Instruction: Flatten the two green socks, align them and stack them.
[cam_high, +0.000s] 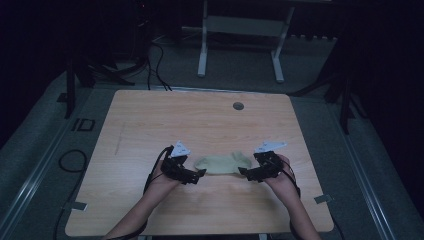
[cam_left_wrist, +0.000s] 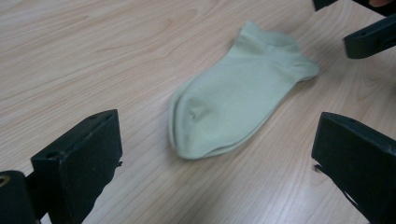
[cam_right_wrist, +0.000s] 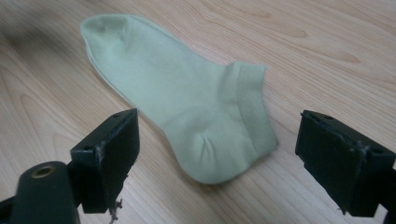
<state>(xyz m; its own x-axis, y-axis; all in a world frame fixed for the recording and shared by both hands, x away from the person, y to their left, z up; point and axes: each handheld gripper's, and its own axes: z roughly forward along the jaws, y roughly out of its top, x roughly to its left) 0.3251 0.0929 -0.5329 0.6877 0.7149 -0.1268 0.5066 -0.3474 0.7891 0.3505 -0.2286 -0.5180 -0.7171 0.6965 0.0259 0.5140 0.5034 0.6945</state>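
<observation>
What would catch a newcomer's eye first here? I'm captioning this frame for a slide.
A pale green sock lies flat in the middle of the wooden table, lit against a dark room. The left gripper faces its toe and the right gripper its cuff end, both with jaws open, neither holding it.

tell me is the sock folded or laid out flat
Laid out flat: the sock lies full length on the table, toe and cuff at opposite ends, no fold.

A light wooden table (cam_high: 150, 125) with a small round grommet (cam_high: 238, 106) near its far edge carries a single pale green ankle sock (cam_high: 220, 164), lying flat toward the near side.
</observation>
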